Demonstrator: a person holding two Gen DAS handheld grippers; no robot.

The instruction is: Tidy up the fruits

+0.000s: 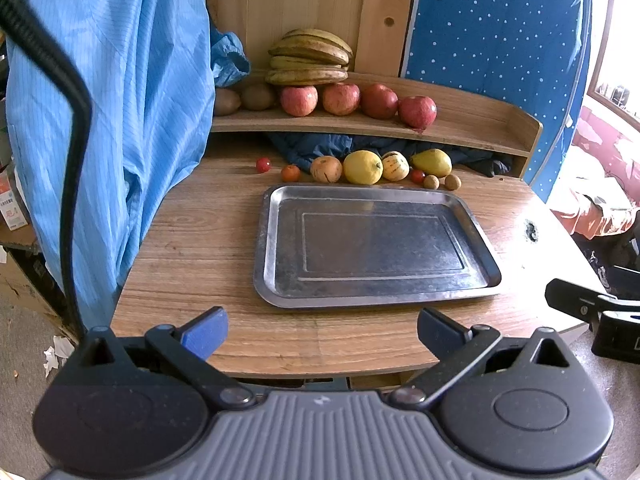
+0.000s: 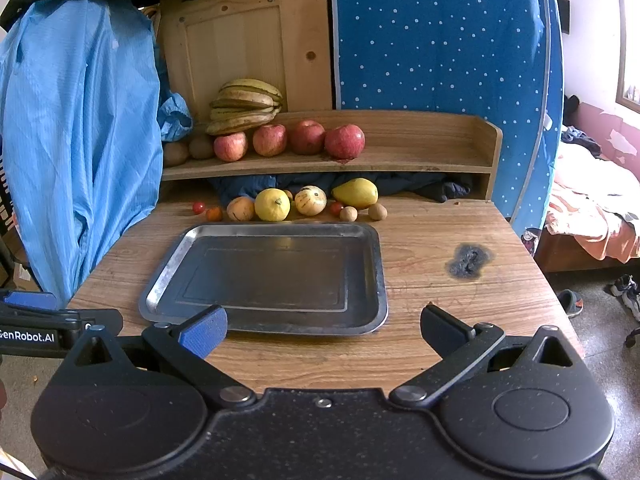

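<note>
You are holding both the left gripper (image 1: 322, 330) and right gripper (image 2: 324, 328) wide open, gripping nothing; the tray (image 1: 276, 216) at frame centre is sitting bare, the small fruits (image 1: 362, 167) lying above it, nothing sorted yet.

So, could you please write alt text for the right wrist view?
An empty metal tray lies on a wooden table, beyond the open right gripper. Behind the tray is a row of small fruits, including a lemon and a pear. Four apples and bananas sit on a shelf.
</note>
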